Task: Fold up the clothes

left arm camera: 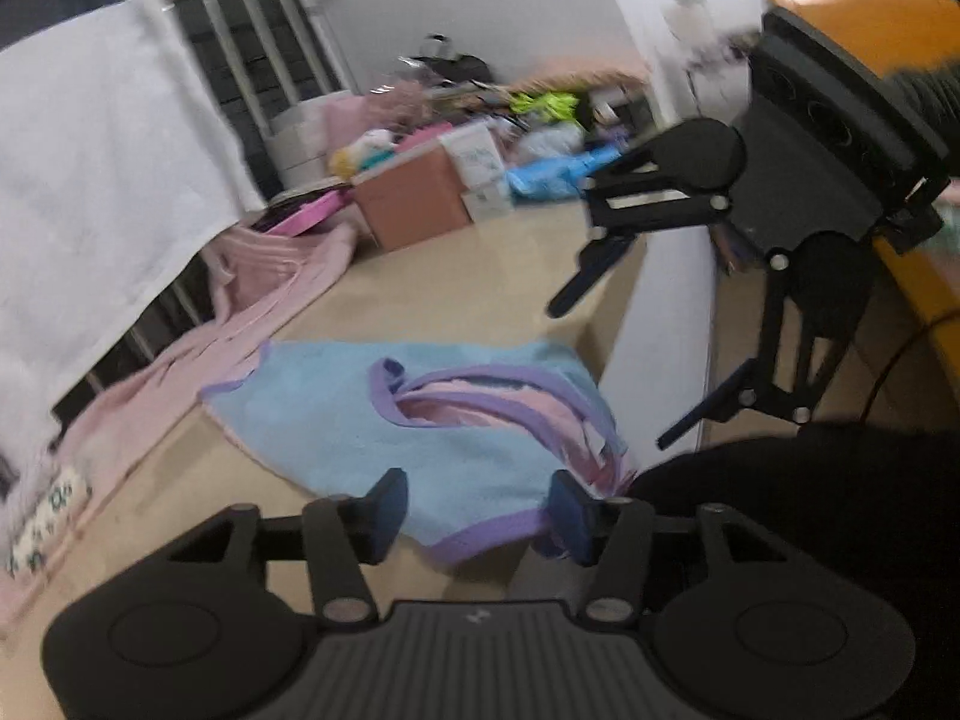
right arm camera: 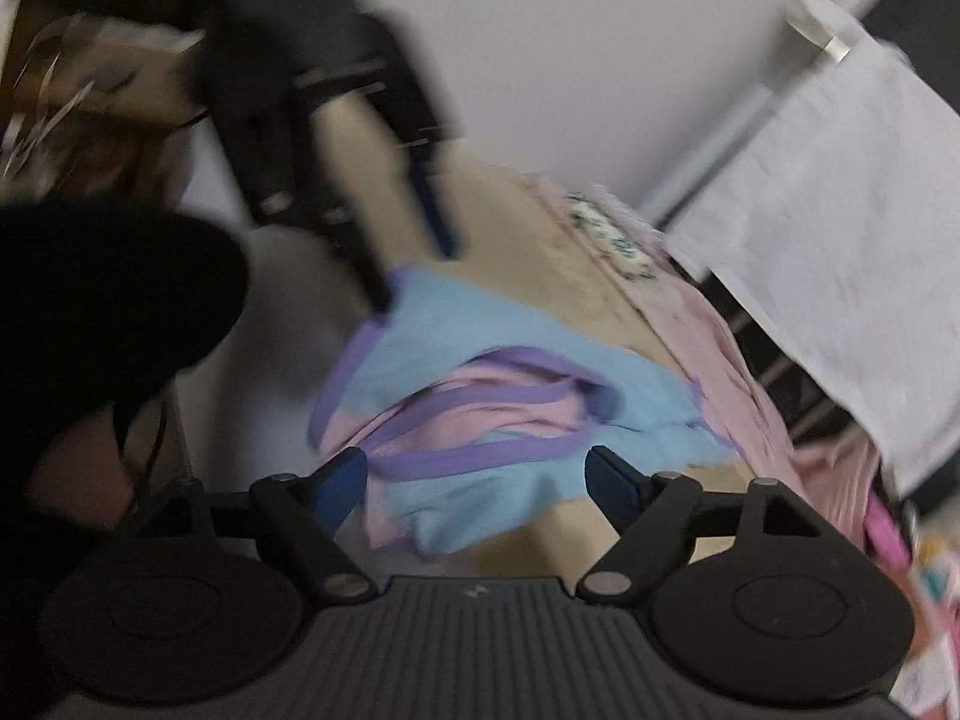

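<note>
Left wrist view: left gripper (left arm camera: 480, 510) at 6 o'clock, jaws spread wide, holding nothing, just above near edge of light blue garment (left arm camera: 336, 420) with purple trim. Garment crumpled on beige surface (left arm camera: 480, 288), pink inside showing. Right gripper (left arm camera: 624, 354) at 3 o'clock, wide open, empty, raised above surface. Pink cloth (left arm camera: 264, 288) at 9 o'clock, white sheet (left arm camera: 102, 174) over railing at 10 o'clock. Right wrist view: same garment lying between open fingers (right arm camera: 336, 483), picture blurred.
</note>
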A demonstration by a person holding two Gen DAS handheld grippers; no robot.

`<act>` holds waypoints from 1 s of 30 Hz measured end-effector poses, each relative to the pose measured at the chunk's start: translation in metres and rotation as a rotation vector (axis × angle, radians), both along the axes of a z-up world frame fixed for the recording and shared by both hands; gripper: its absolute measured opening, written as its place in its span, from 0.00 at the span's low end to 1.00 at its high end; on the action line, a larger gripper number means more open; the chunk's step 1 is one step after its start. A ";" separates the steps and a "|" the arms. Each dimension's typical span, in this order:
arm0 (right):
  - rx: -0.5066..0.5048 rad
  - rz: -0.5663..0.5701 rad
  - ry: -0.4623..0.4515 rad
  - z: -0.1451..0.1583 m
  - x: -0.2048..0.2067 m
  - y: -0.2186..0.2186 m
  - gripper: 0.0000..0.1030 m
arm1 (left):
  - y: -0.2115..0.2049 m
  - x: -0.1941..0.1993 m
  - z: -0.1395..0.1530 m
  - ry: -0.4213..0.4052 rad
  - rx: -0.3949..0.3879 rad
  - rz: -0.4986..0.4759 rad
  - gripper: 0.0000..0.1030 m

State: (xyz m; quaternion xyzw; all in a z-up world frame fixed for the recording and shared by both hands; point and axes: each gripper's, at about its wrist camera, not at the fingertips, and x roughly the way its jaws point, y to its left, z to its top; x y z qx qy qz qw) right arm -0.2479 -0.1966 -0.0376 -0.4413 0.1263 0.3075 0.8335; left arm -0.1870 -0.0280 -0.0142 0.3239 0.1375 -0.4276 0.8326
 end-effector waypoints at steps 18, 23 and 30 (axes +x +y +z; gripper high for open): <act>0.234 0.037 0.296 0.092 0.088 -0.049 0.03 | 0.000 0.101 0.070 0.374 -0.159 0.011 0.07; 0.479 -0.222 0.397 0.114 0.203 -0.070 0.32 | 0.014 0.237 0.074 0.654 -0.450 0.446 0.44; 0.655 -0.568 0.361 0.105 0.234 -0.104 0.50 | 0.065 0.242 0.046 0.825 -0.684 0.615 0.67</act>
